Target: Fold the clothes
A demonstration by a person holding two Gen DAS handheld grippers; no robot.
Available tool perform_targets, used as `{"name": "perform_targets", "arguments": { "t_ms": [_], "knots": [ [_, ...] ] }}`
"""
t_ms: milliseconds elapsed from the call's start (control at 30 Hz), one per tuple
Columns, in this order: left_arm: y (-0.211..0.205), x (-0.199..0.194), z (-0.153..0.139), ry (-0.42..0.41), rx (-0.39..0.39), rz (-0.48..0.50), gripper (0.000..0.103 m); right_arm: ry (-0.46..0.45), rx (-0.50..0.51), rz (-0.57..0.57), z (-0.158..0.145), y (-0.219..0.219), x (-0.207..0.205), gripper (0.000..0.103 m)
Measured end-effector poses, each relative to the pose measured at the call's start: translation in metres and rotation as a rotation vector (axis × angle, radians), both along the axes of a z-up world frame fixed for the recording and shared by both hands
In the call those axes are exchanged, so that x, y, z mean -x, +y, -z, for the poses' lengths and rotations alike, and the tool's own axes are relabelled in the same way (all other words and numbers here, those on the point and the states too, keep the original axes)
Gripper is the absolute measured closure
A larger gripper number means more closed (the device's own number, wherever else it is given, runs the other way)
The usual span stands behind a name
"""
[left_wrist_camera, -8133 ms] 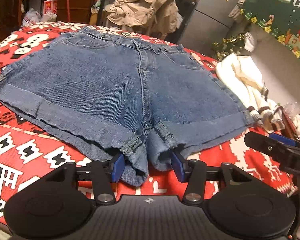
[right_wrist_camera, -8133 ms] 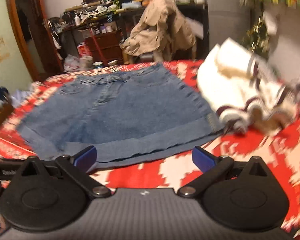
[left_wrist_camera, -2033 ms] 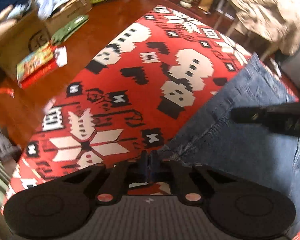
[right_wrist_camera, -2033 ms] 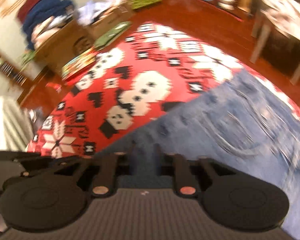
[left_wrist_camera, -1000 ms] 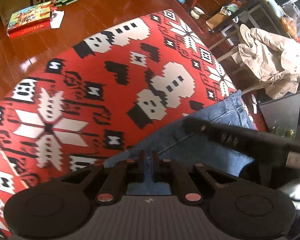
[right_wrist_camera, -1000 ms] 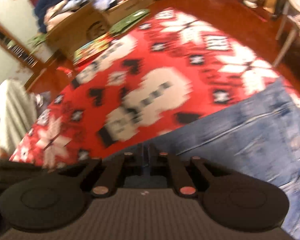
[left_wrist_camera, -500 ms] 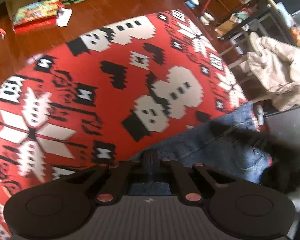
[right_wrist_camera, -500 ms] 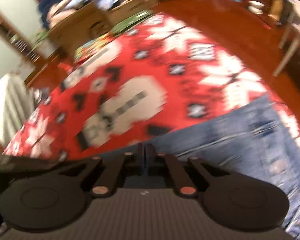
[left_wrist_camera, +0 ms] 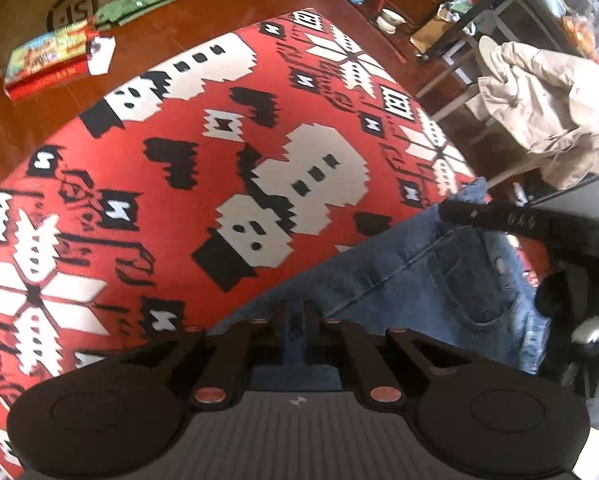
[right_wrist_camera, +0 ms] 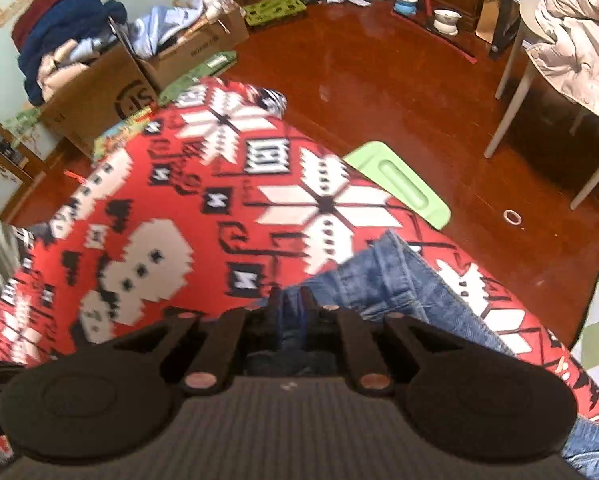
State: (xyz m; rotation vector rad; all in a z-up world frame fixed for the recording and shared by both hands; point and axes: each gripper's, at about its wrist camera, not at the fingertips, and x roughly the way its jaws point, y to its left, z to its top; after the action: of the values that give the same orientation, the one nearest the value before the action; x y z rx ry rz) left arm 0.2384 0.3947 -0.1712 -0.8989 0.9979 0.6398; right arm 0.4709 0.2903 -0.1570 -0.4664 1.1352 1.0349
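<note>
Denim shorts (left_wrist_camera: 427,280) sit pinched between both grippers' jaws, right opening.

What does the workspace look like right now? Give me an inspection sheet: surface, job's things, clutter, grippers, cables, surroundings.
Surface: red patterned blanket, mostly bare.
Job's things: denim shorts lying on the blanket.
Clutter: green plastic lid poking out past the blanket's edge.
Grippers: left gripper shut on the denim; right gripper has denim between its jaws, which are opening.
Cables: nothing seen.
Surroundings: wooden floor, cardboard boxes of clothes, beige jacket on a chair, bowls on the floor.
</note>
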Motion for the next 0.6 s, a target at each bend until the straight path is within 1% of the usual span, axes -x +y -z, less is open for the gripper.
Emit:
{"name": "perform_targets", "arguments": {
  "t_ms": [100,167,200,233,300,367,467,500,533,600],
  "knots": [
    [0.003,0.005,0.002,-0.009,0.009,-0.013,0.100,0.005,-0.032,0.010,0.004,0.004,-0.007,0.097],
    [0.003,0.003,0.001,0.002,0.000,0.005,0.100,-0.014,-0.032,0.018,0.007,0.010,-0.012,0.103],
    [0.002,0.001,0.000,0.010,-0.004,0.013,0.100,-0.010,-0.029,0.030,0.007,0.011,-0.015,0.103],
    [0.002,-0.001,-0.001,0.018,-0.008,0.022,0.100,-0.007,-0.027,0.041,0.007,0.013,-0.017,0.100],
    [0.004,-0.003,-0.001,0.025,0.004,0.009,0.100,-0.031,-0.031,0.039,0.000,0.013,-0.017,0.100],
    [0.006,-0.004,-0.004,0.001,0.016,-0.012,0.100,-0.033,-0.027,0.023,-0.006,0.007,-0.012,0.101],
    [0.004,-0.013,-0.005,-0.012,0.018,-0.002,0.100,-0.037,0.009,-0.011,-0.007,-0.002,-0.001,0.102],
    [0.002,-0.016,-0.005,-0.009,0.017,0.005,0.100,-0.047,0.032,-0.031,0.000,-0.003,0.003,0.103],
    [0.001,-0.019,-0.004,-0.007,0.016,0.012,0.100,-0.072,0.018,-0.039,0.003,-0.002,0.006,0.103],
    [-0.002,-0.024,-0.003,-0.002,0.015,0.027,0.100,-0.077,0.010,-0.024,0.004,0.007,0.003,0.103]
  ]
}}
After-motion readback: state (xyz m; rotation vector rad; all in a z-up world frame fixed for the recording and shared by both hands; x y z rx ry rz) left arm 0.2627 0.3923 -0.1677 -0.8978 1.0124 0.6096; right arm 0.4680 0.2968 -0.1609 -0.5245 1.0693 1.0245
